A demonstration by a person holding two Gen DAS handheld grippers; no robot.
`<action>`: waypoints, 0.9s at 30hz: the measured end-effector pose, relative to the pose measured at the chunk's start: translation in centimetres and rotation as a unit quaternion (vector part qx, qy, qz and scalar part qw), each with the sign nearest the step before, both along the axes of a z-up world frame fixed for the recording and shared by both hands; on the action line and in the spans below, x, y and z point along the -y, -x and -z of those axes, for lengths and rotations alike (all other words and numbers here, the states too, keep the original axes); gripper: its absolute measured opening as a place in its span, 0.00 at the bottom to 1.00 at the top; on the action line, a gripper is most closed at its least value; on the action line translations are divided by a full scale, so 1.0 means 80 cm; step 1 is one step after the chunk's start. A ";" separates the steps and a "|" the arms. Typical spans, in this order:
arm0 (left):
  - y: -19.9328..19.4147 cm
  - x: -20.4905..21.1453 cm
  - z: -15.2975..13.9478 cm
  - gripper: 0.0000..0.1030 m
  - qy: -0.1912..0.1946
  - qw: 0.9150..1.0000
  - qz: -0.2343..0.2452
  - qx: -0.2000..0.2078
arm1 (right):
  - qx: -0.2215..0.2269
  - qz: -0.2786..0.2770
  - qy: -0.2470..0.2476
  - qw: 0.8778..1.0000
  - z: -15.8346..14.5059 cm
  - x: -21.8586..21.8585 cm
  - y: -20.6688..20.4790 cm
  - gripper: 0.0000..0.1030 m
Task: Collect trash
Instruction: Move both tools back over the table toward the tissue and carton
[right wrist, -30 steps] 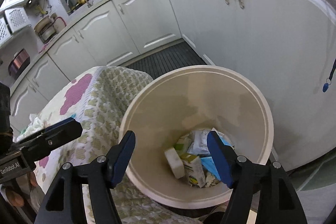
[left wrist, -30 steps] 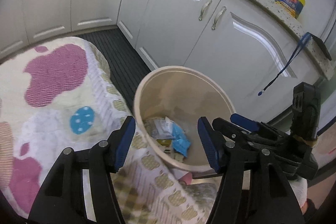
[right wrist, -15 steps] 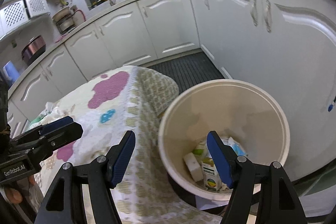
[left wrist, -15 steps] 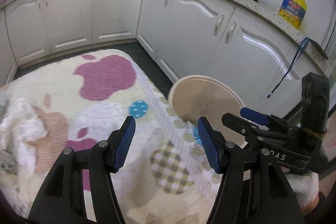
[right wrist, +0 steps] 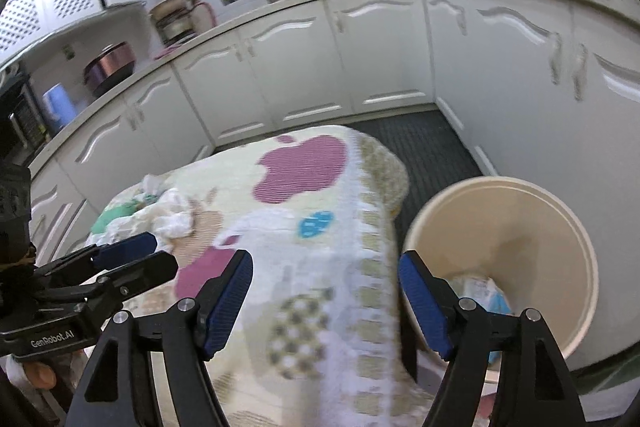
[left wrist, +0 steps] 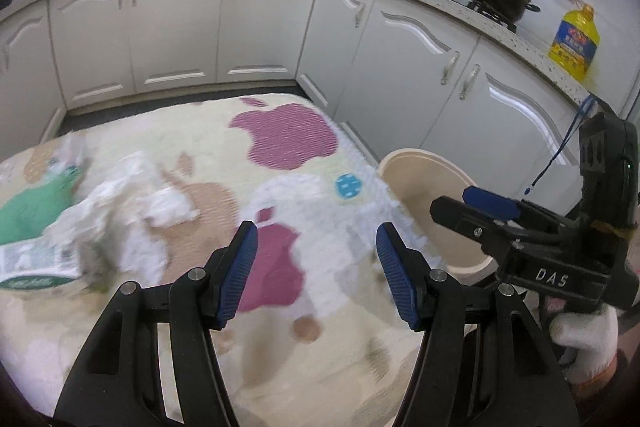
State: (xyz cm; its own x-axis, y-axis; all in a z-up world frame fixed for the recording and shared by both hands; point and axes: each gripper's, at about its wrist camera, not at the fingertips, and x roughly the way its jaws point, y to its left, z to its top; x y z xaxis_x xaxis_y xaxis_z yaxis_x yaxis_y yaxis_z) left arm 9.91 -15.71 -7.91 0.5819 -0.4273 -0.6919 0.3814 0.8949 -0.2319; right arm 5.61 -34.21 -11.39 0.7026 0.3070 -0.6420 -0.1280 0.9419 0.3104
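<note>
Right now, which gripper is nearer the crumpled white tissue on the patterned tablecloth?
Left. The left gripper hangs over the tablecloth just beside the tissue; the right gripper sits farther off, by the beige bin.

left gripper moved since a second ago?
Yes. The left gripper has swung left, off the trash bin and over the patterned cloth, toward the crumpled tissues; jaws open and empty.

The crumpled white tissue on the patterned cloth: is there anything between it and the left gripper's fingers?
Nothing visible stands in the way. The left gripper is open and empty, and only bare patterned cloth lies between it and the crumpled white tissue, which sits ahead and to its left.
</note>
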 end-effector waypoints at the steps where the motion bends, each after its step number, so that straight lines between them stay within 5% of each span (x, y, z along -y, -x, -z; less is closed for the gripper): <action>1: 0.003 -0.011 0.000 0.59 0.001 1.000 -0.005 -0.001 | 0.000 -0.009 -0.001 1.000 -0.001 -0.008 -0.001 0.72; 9: 0.022 -0.122 -0.005 0.59 0.009 0.998 -0.058 -0.017 | -0.005 -0.090 -0.023 0.996 0.000 -0.088 -0.022 0.72; 15: 0.023 -0.201 -0.007 0.62 -0.021 0.997 -0.078 -0.018 | -0.018 -0.141 -0.021 0.990 0.003 -0.157 -0.049 0.73; 22: 0.011 -0.237 -0.008 0.65 -0.064 0.998 -0.021 0.006 | -0.039 -0.172 0.006 0.984 0.018 -0.210 -0.089 0.74; 27: -0.019 -0.240 0.003 0.65 -0.086 0.995 0.037 -0.016 | -0.048 -0.178 0.009 0.983 0.026 -0.228 -0.113 0.74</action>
State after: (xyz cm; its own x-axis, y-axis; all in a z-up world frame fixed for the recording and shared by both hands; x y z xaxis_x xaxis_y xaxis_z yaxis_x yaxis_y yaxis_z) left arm 11.46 3.46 -8.14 0.5297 -0.3416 -0.7763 0.4422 0.8923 -0.0909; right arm 14.67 -16.00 -13.44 0.4884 0.5104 -0.7078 -0.4202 0.8484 0.3218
